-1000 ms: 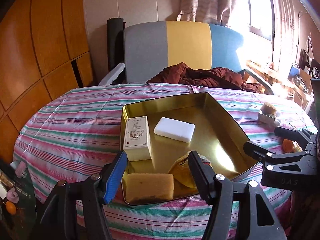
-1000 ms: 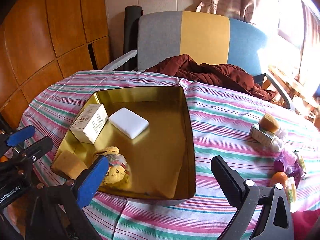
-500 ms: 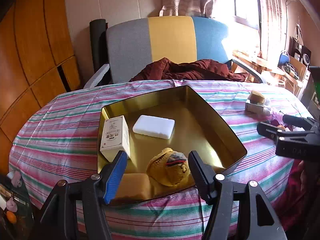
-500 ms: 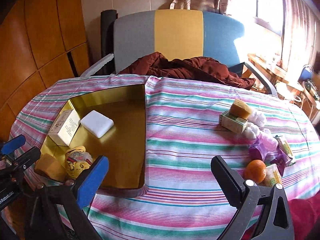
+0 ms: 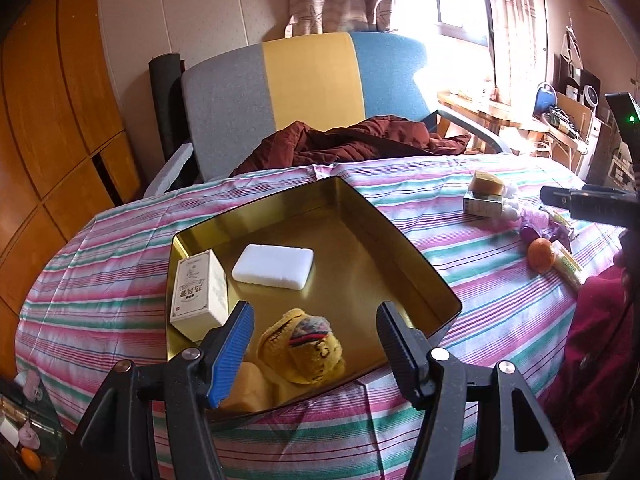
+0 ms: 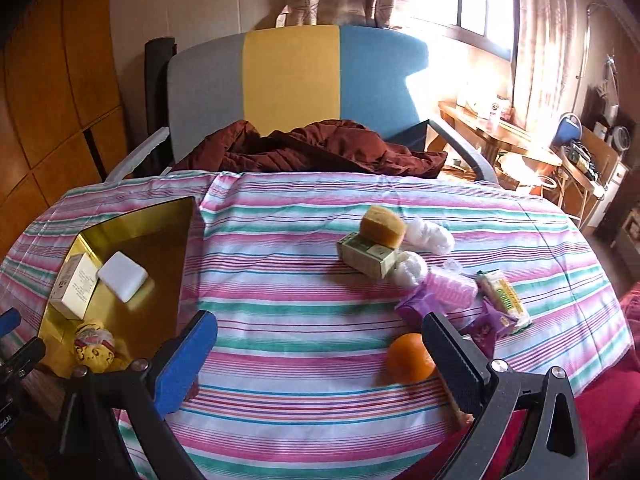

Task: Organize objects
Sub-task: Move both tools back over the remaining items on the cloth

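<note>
A gold tin tray (image 5: 404, 240) (image 6: 184, 240) on the striped table holds a cream box (image 5: 198, 290), a white soap bar (image 5: 273, 267), a yellow knitted toy (image 5: 304, 344) and a tan sponge (image 5: 250, 390). My left gripper (image 5: 312, 344) is open and empty above the tray's near edge. My right gripper (image 6: 320, 356) is open and empty above the cloth, right of the tray. An orange (image 6: 410, 358), a green box (image 6: 368, 254) with a yellow sponge (image 6: 382, 220) on it, white wrapped balls (image 6: 430, 236), a pink item (image 6: 452, 286) and purple packets (image 6: 486, 326) lie at the right.
A grey, yellow and blue chair (image 6: 292, 76) with a maroon jacket (image 6: 312, 148) stands behind the table. A cluttered desk (image 6: 520, 140) is by the window at right. A wooden wardrobe (image 5: 48, 92) lines the left wall.
Both grippers have swung right and drawn back from the tray. The right wrist view now takes in the loose pile on the right. Both stay open and empty.
</note>
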Demonstrator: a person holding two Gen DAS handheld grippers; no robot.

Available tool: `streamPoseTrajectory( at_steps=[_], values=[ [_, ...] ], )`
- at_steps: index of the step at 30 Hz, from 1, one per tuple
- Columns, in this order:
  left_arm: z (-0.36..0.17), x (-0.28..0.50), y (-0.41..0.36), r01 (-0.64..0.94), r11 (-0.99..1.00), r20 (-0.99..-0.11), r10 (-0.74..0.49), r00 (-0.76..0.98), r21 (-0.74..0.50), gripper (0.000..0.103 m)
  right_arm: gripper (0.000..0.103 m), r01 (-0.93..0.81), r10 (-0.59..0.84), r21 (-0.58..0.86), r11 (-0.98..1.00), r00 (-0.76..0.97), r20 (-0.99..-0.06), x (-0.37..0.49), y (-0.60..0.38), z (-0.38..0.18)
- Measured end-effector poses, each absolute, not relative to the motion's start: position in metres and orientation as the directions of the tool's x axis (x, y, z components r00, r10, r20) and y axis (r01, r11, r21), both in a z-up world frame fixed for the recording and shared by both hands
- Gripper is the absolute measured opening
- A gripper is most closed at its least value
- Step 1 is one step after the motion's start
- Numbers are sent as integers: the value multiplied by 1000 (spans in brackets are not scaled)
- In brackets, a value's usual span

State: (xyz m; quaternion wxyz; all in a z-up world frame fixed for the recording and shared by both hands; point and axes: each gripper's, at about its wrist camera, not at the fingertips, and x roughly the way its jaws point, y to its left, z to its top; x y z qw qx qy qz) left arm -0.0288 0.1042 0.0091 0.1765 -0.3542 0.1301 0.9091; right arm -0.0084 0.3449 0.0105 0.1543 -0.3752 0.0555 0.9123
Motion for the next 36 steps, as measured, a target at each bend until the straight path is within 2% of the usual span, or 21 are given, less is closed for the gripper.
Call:
streamPoseTrajectory(
  at_steps=[5,10,17,20,26,30,36],
  values=[
    [9,-27,120,-442,-889,-689,243,-683,124,64,103,-414,317,-26,-910,-654,-687,0,391,14],
    [6,-29,139,-480,-867,-700,259,-665,135,64,103,-505,343,45,-862,-646,-682,11,442,4],
    [1,-29,173,-538,-829,-715,283,-639,153,64,103,-580,194,396,-712,-705,-682,35,496,-22],
    [-3,-30,189,-562,-812,-724,293,-625,157,64,103,-572,199,450,-686,-742,-640,43,503,-19],
    [-13,-31,224,-614,-775,-750,315,-582,150,64,103,-535,154,479,-696,-763,-628,40,501,-20],
    [-20,-33,245,-655,-747,-770,349,-534,115,64,103,-521,142,499,-692,-777,-613,43,503,-20],
    [-34,-37,283,-718,-696,-825,420,-378,-26,64,103,-509,134,546,-665,-801,-583,49,508,-20]
  ],
)
